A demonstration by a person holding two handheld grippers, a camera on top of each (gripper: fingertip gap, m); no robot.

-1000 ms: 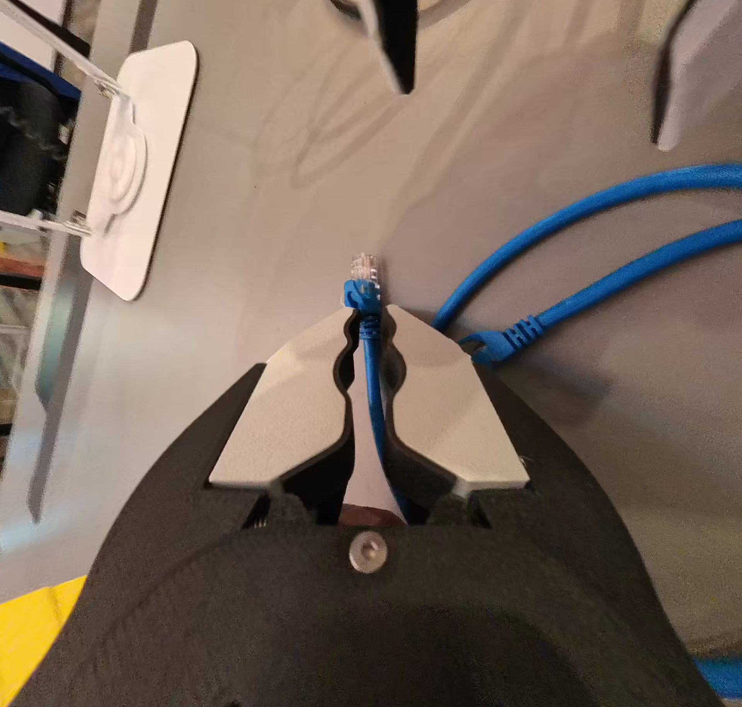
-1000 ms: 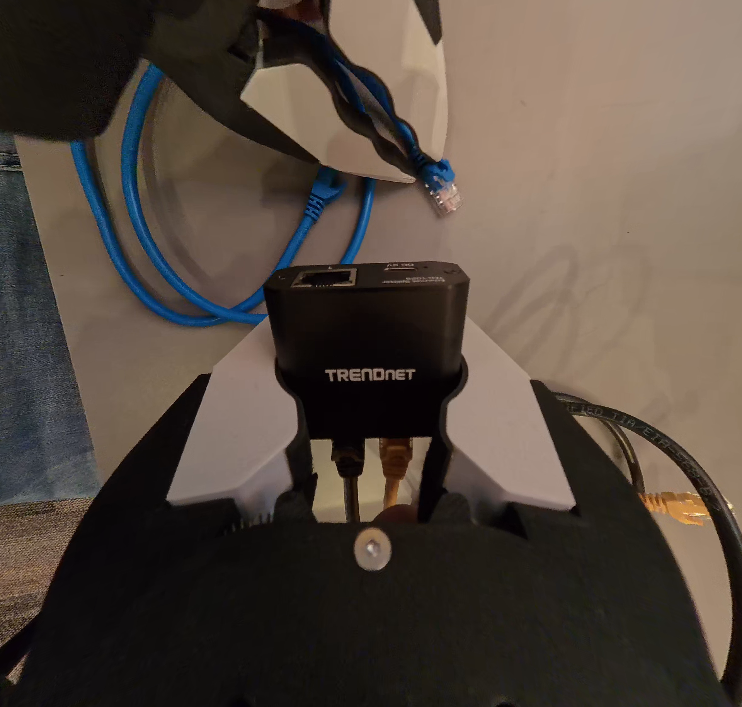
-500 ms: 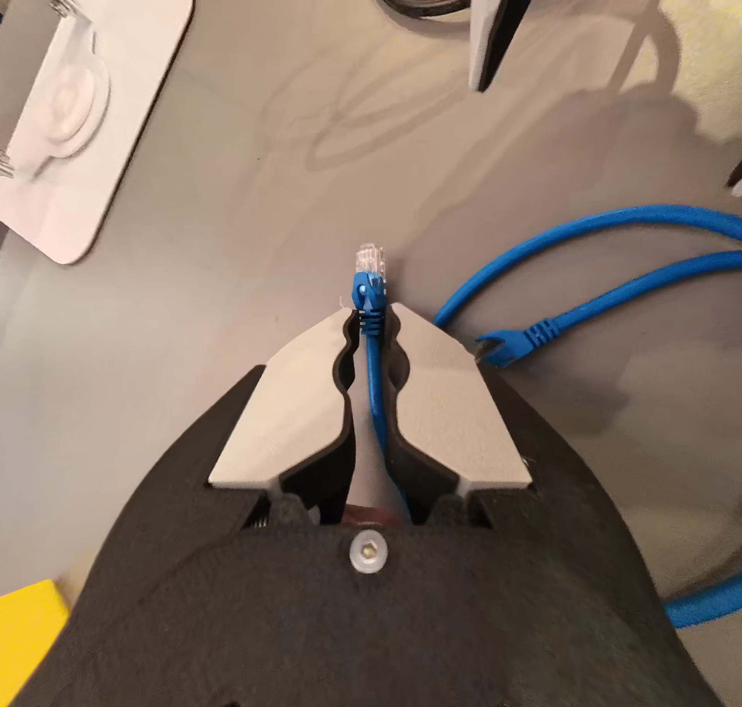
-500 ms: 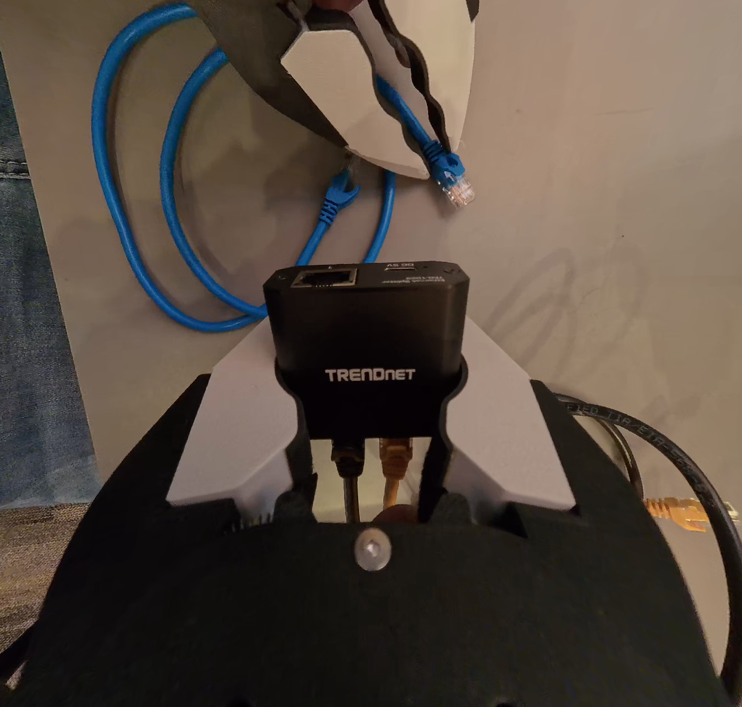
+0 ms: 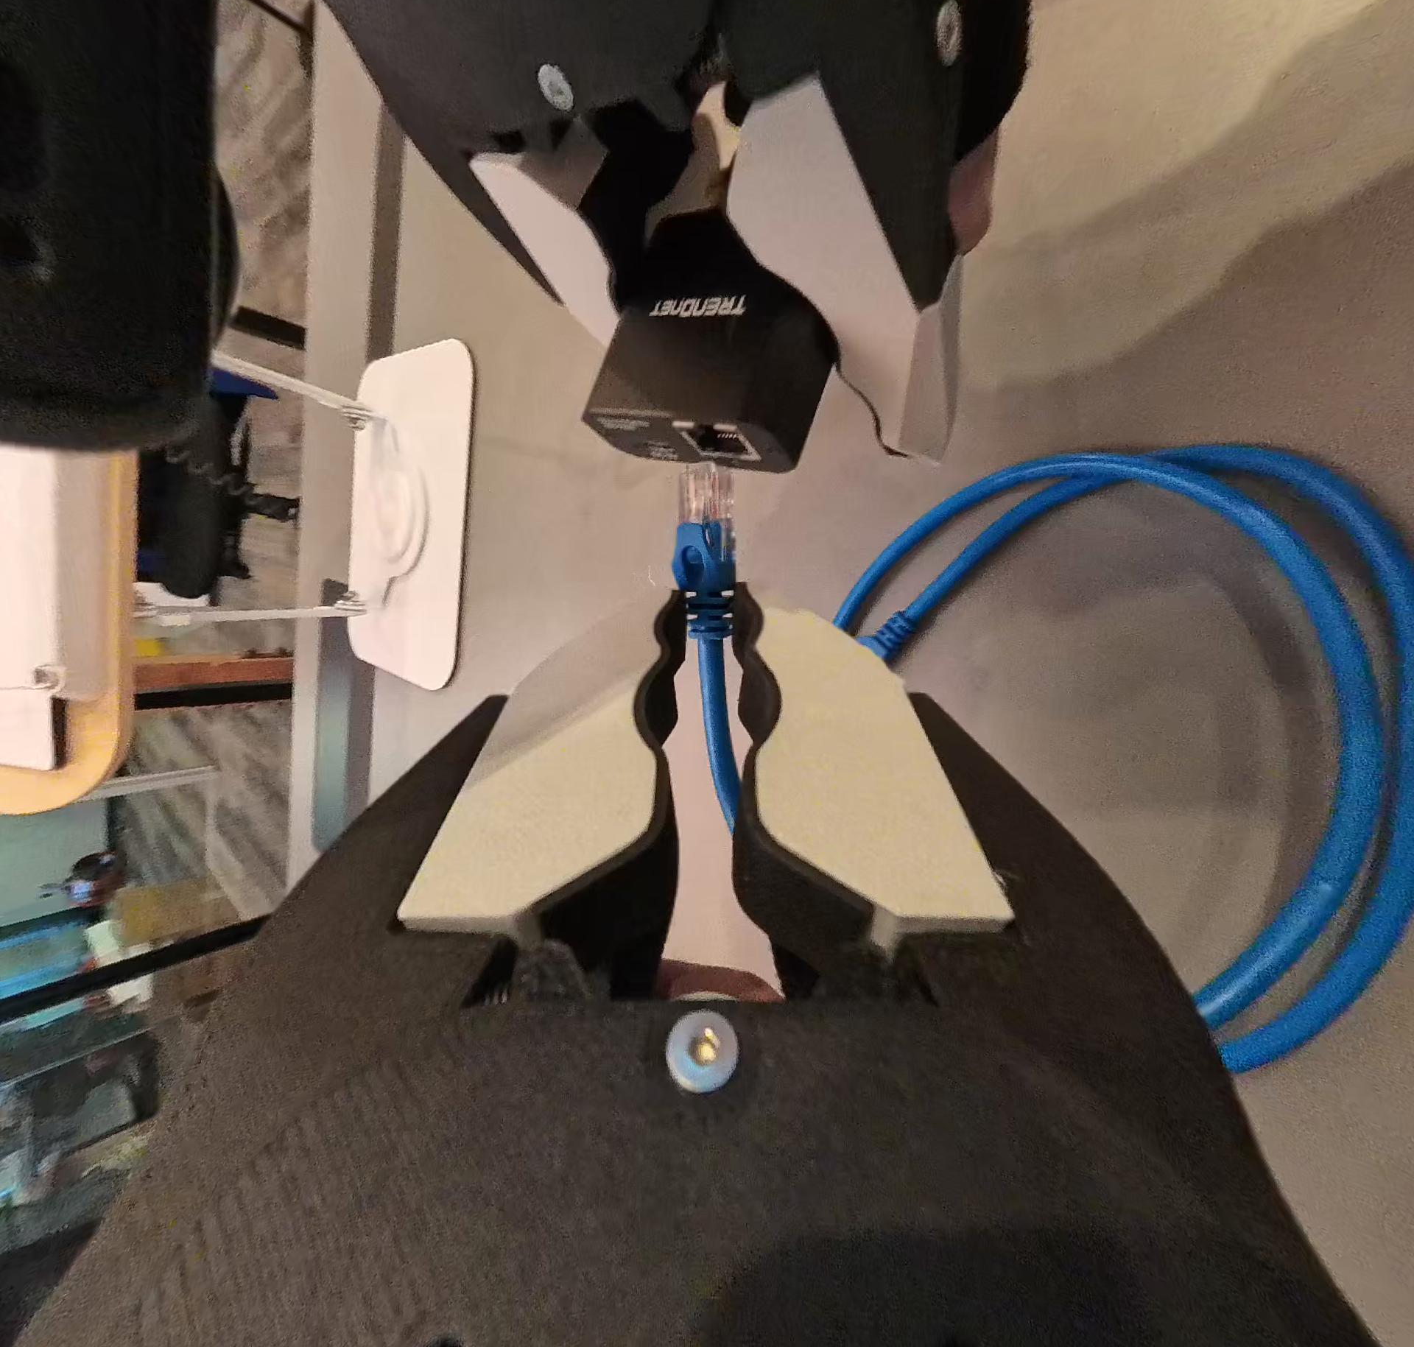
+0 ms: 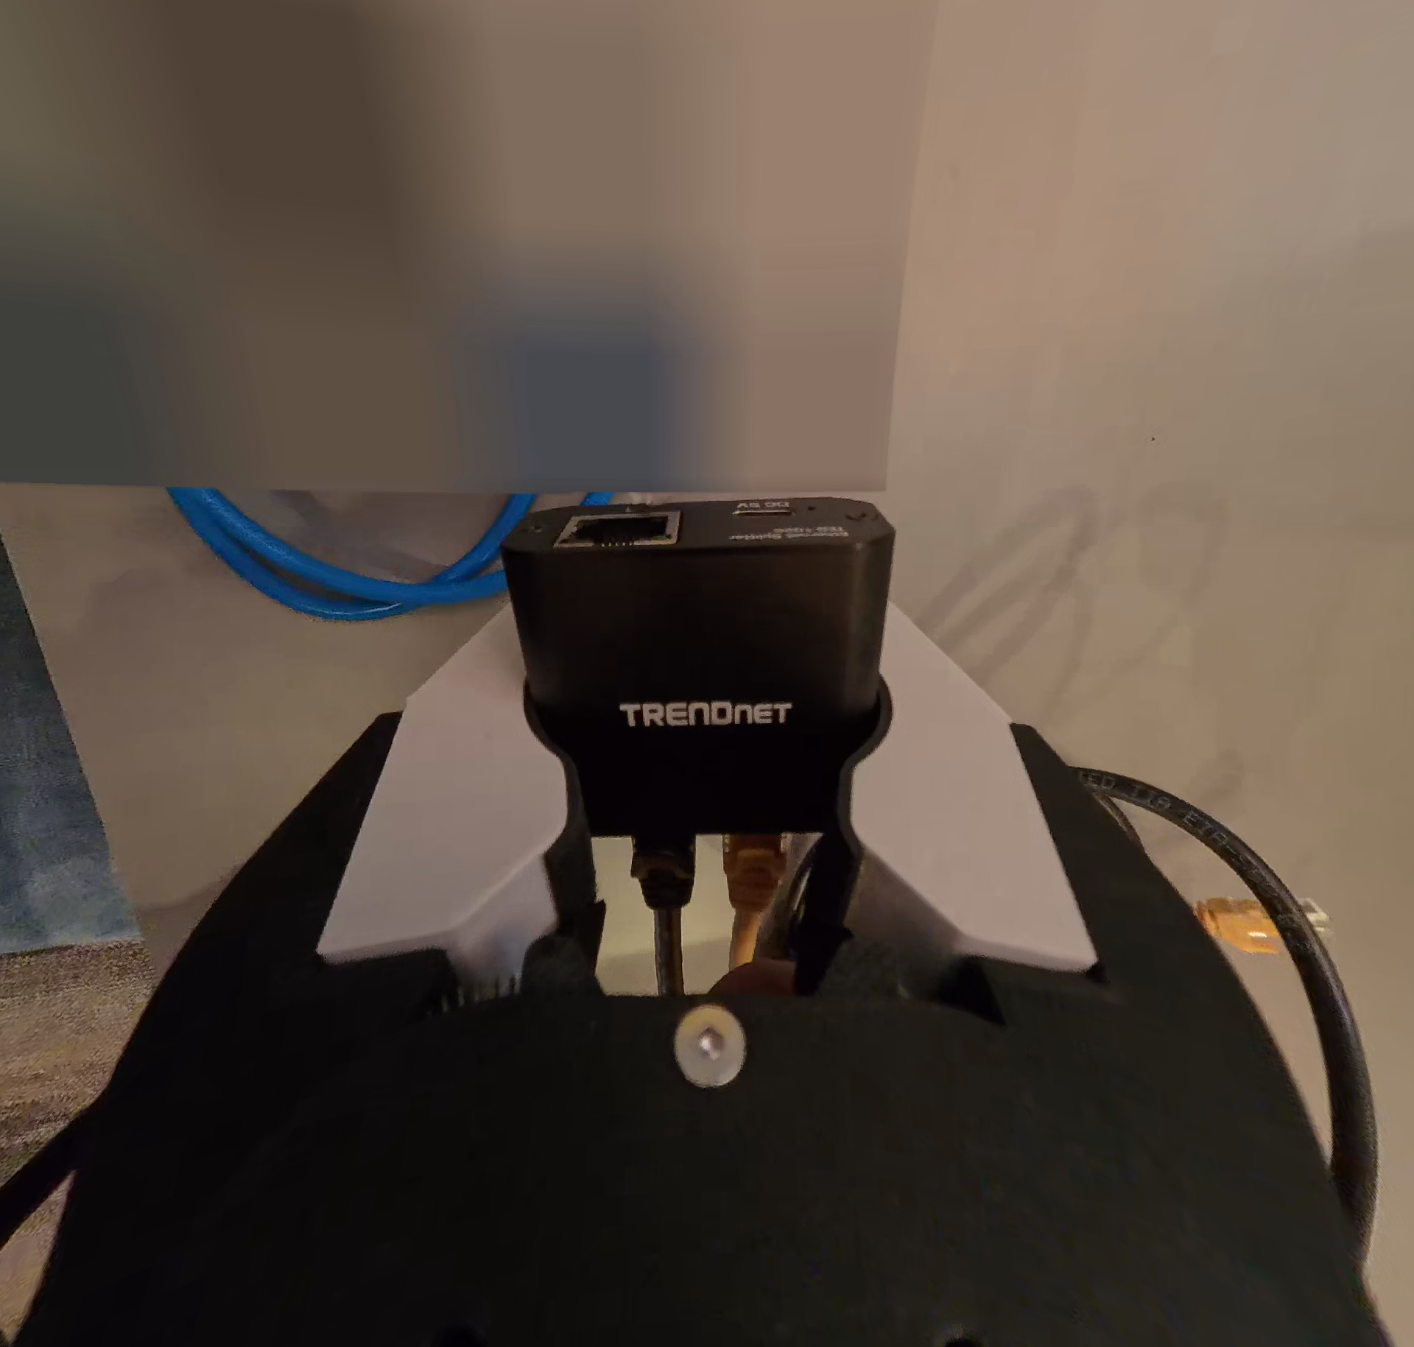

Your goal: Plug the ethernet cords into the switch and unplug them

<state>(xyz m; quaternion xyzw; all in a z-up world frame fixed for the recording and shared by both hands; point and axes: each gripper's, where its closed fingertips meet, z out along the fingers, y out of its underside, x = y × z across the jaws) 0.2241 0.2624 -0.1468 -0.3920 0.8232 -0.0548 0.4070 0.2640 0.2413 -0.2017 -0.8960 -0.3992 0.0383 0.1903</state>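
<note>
The left gripper [image 5: 705, 606] has its jaws clenched on the blue ethernet cord [image 5: 715, 706] just behind the boot, so the clear plug [image 5: 705, 493] sticks out past the fingertips. The plug's tip sits right at the open port [image 5: 718, 441] of the black switch [image 5: 708, 369], lined up with it; whether it has entered cannot be told. The right gripper [image 6: 708, 706] grasps the switch across its body, its jaws closed on both sides, the open port [image 6: 618, 529] facing away from it. At the near end of the switch a black cord [image 6: 664, 897] and an orange cord [image 6: 754, 882] are plugged in.

Both tools hang above a plain pale grey desk [image 5: 1109, 407] with a matte top crossed by soft shadows. The rest of the blue cord lies on it in a loose double loop [image 5: 1316, 683] to the right in the left wrist view, with its other blue plug [image 5: 891, 631] lying just beside the gripper's right finger. A white rounded plate carrying a clear plastic mount [image 5: 409, 514] lies near the desk's left edge. Beyond that edge are patterned flooring [image 5: 260, 162] and blurred room clutter. In the right wrist view a black cable [image 6: 1301, 966] curves along the right, with an orange plug [image 6: 1236, 935] lying loose on the desk, and a large blurred patch covers the upper left.
</note>
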